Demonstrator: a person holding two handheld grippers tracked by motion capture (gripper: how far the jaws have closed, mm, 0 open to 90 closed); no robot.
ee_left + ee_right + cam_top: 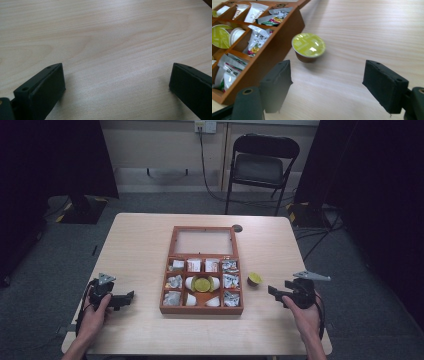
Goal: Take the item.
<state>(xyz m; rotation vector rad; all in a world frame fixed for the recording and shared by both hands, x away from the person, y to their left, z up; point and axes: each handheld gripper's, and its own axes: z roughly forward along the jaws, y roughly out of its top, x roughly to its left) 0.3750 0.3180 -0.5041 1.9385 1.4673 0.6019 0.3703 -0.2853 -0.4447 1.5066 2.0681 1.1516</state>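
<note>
Inside wooden box (pixel 201 308): sachets (pixel 230 281), capsules (pixel 202 283)

Each black gripper (pixel 131 296) (pixel 270 290) has blocky matte jaws with screw holes, a trailing cable and a grey three-cornered plate.

Coffee capsule (pixel 308 47): a small round pod with a shiny yellow-green foil lid and dark brown body, standing upright, lid upward, on the pale wooden worktop (pixel 140 245). It lies just right of the wooden compartment box (pixel 201 309), beside its right wall, apart from it.
</note>
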